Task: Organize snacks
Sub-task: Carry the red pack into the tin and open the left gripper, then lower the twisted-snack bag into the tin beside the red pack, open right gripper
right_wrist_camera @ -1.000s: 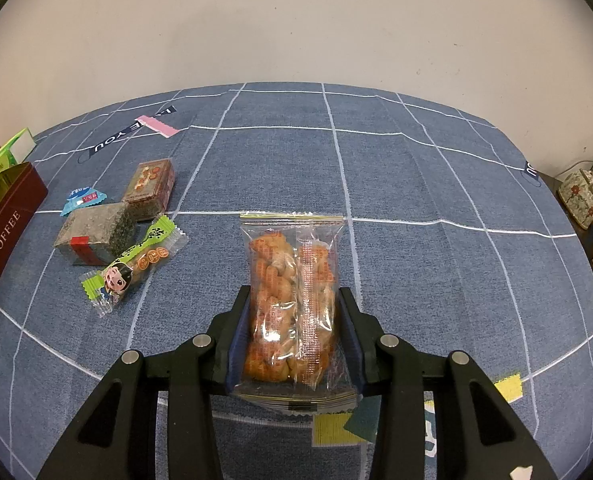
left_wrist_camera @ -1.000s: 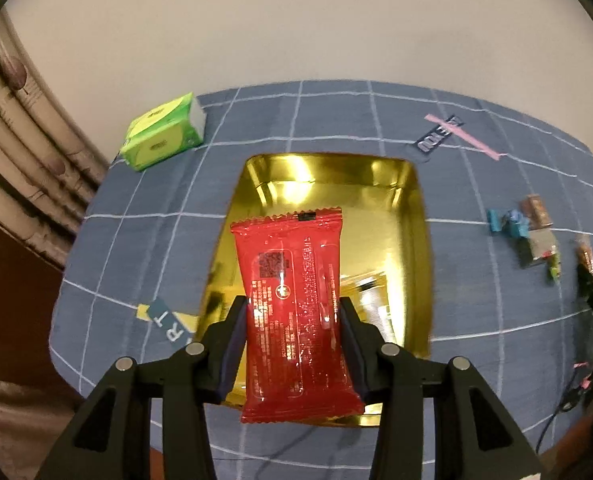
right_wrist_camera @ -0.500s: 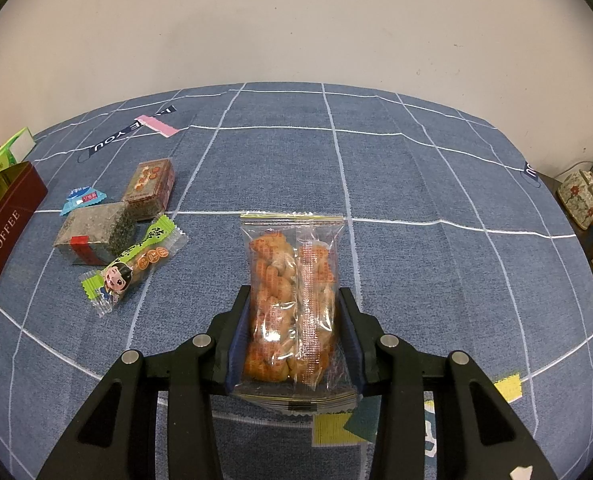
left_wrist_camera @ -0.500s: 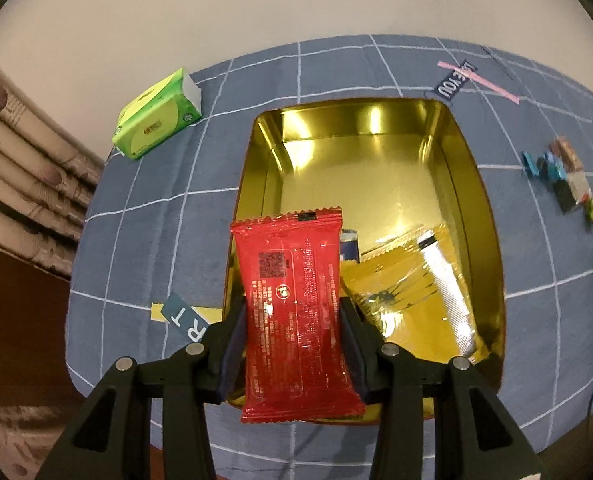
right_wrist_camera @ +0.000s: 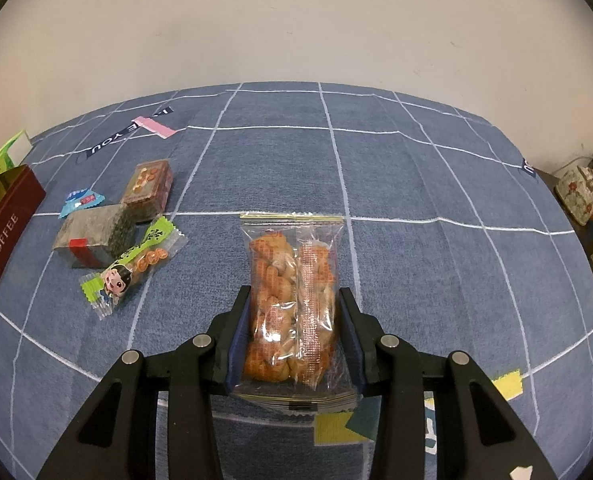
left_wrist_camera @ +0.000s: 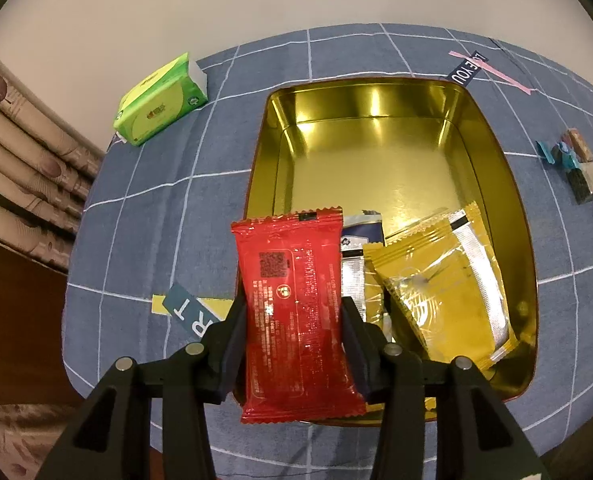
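Left gripper (left_wrist_camera: 294, 328): clamped on red packet (left_wrist_camera: 296, 312); gold tin (left_wrist_camera: 492, 152) ahead, yellow packets (left_wrist_camera: 444, 284) inside, rightward. Right gripper (right_wrist_camera: 294, 332): clamped on clear fried-snack bag (right_wrist_camera: 292, 300); loose wrapped sweets (right_wrist_camera: 132, 264) ahead-left.

- right gripper (right_wrist_camera: 294, 320) clamps clear snack bag (right_wrist_camera: 292, 304) above blue checked cloth (right_wrist_camera: 416, 208)
- four small snacks (right_wrist_camera: 112, 236) left, beside toffee tin (right_wrist_camera: 4, 236)

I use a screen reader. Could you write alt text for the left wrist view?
The left gripper is shut on a red snack packet above the near edge of an open gold tin holding yellow packets, on a blue checked tablecloth.
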The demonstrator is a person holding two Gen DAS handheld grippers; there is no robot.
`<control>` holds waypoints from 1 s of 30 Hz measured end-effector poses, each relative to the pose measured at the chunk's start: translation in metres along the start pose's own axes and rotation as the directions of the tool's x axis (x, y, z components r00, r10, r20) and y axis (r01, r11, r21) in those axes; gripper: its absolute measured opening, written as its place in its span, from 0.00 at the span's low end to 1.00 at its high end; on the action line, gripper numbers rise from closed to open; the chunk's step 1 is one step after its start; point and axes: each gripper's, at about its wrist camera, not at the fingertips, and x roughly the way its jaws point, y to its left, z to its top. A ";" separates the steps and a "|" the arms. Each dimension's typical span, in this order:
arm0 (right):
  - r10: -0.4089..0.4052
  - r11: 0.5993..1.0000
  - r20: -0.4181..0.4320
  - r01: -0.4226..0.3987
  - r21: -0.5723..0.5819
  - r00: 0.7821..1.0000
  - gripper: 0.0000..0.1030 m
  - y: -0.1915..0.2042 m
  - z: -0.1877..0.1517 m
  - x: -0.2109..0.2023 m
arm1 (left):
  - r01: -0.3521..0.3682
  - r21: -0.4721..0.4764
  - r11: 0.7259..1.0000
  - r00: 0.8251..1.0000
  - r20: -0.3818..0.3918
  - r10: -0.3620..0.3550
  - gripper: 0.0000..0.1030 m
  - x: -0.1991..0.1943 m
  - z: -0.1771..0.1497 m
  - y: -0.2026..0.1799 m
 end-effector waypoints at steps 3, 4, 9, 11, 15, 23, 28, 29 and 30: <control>-0.014 1.000 -0.015 0.014 0.002 1.000 0.36 0.004 0.003 0.001 | 0.011 -0.019 1.000 1.000 0.003 -0.011 0.46 0.000 0.000 0.002; -0.017 1.000 -0.021 0.017 0.008 1.000 0.35 0.004 0.005 0.002 | 0.008 -0.020 1.000 1.000 0.006 -0.008 0.47 0.000 -0.001 0.002; -0.041 0.999 -0.040 0.041 0.011 0.998 0.35 0.007 0.008 0.003 | 0.015 -0.031 0.999 1.000 0.028 -0.014 0.50 -0.004 -0.003 0.003; -0.049 0.999 -0.048 0.050 0.008 0.998 0.35 0.007 0.009 0.003 | 0.033 -0.048 0.998 0.999 0.042 -0.031 0.51 -0.008 -0.003 0.006; -0.065 0.998 -0.059 0.066 0.016 0.996 0.35 0.008 0.010 0.004 | 0.060 -0.077 0.995 0.995 0.082 -0.053 0.62 -0.016 -0.005 0.011; -0.093 0.994 -0.043 0.095 0.050 0.995 0.35 0.015 0.010 -0.014 | 0.101 -0.173 0.980 0.983 0.170 -0.071 0.62 -0.037 -0.015 0.026; -0.084 0.994 -0.013 0.085 0.076 0.996 0.35 0.028 0.016 -0.039 | 0.070 -0.232 0.970 0.976 0.217 -0.019 0.62 -0.048 -0.025 0.037; -0.072 0.994 -0.010 0.072 0.077 0.997 0.35 0.034 0.018 -0.044 | 0.063 -0.238 0.969 0.976 0.216 -0.010 0.62 -0.049 -0.027 0.038; -0.055 0.996 -0.012 0.056 0.075 0.998 0.35 0.040 0.020 -0.047 | 0.052 -0.239 0.969 0.977 0.213 0.000 0.62 -0.048 -0.029 0.040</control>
